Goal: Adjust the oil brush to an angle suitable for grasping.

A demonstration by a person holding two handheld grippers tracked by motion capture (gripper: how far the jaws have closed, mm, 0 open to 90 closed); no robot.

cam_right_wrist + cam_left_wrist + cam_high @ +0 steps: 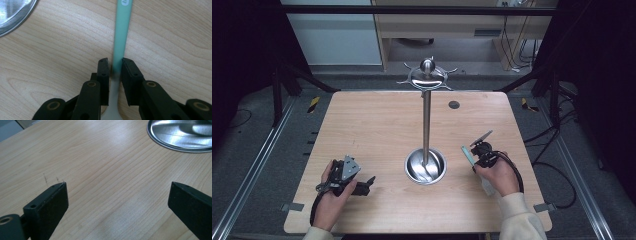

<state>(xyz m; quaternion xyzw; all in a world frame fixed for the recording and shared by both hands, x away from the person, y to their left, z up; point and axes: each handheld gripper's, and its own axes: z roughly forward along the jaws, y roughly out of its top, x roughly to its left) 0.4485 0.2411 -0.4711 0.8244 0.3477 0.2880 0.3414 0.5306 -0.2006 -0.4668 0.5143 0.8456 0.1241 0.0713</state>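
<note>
Right gripper view showed our right claw (115, 65) clenched on the teal-handled utensil (121, 35) near the tabletop's right edge; left claw (117, 202) gaped idle. Next, we judged, lift toward the steel stand (426, 167).

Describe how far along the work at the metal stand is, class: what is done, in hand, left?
Done: the right hand-held gripper is closed around a teal-handled utensil on the table. In hand: that grasp. Left: probably lifting it to the stand. The left hand-held gripper waits open.

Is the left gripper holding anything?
No, the left gripper's fingers stand wide apart over bare wooden table.
</note>
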